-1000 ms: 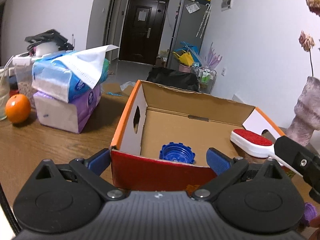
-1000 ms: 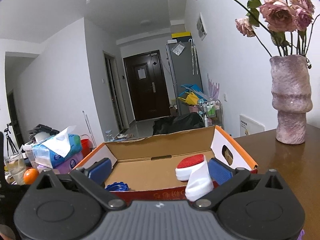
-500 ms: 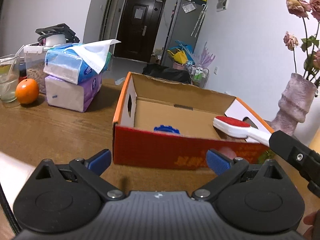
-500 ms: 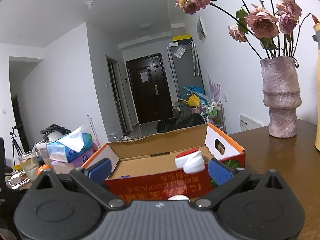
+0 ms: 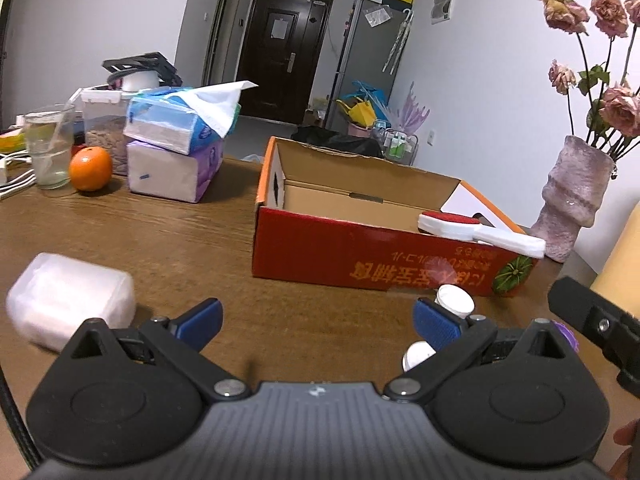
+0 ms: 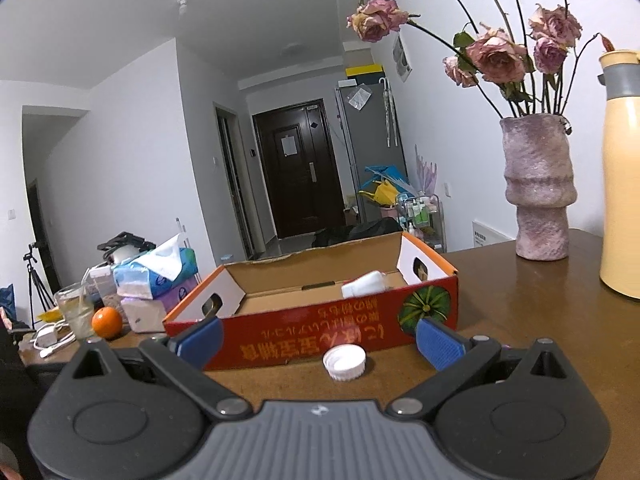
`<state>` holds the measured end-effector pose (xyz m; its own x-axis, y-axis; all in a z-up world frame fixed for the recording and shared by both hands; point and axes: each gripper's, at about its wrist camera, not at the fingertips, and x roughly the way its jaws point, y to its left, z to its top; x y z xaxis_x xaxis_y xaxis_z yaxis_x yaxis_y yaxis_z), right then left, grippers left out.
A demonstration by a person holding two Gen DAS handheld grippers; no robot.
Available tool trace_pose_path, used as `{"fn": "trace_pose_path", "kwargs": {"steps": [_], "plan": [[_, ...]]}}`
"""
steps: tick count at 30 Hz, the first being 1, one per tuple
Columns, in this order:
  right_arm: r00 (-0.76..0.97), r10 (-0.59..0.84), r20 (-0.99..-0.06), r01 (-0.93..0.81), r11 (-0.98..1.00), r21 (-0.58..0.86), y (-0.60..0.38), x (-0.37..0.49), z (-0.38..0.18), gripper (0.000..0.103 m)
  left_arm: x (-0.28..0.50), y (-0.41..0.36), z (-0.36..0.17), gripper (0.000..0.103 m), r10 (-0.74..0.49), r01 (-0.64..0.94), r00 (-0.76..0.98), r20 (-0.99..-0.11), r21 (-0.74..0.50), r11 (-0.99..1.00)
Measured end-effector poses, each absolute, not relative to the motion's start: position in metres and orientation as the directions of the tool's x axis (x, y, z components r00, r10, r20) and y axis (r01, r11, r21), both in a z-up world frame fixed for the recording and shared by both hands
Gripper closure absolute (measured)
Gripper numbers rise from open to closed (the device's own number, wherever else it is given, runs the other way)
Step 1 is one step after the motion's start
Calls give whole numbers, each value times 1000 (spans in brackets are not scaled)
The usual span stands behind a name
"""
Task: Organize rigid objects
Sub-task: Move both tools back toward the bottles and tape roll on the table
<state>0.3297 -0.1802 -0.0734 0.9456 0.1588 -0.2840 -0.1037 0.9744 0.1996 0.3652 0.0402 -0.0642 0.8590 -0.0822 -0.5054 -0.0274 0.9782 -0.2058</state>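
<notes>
Wood table [image 5: 168,240]: cardboard box [image 5: 360,256] mid. Left of box: tissue packs [image 5: 172,160], orange [image 5: 90,168], glass [image 5: 48,148]. Right of box: vase [image 6: 538,196], yellow jug [image 6: 620,184]. Front of box: white cap [image 6: 344,363].

two white caps [image 5: 454,299], one box [image 5: 360,258], one brush [image 5: 476,230]

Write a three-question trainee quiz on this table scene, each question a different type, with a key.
1. True or false: the lint brush lies flat on the table beside the cardboard box.
2. Multiple choice: what sits nearest ahead of the right gripper? A) orange B) white bottle cap C) vase
3. Fill in: both the left gripper and the right one are ____.

Key: 1 false, its head is in the box and its handle rests over the rim; 2 B; 3 open.
</notes>
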Motion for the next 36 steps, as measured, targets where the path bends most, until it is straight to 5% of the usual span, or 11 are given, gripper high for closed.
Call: {"fn": "trace_pose_path", "kwargs": {"steps": [36], "plan": [[886,134,-444,-147,989,7,-182,168,-58,0,195,30,-35,0,-54,5,842,-537,-93,996]]}}
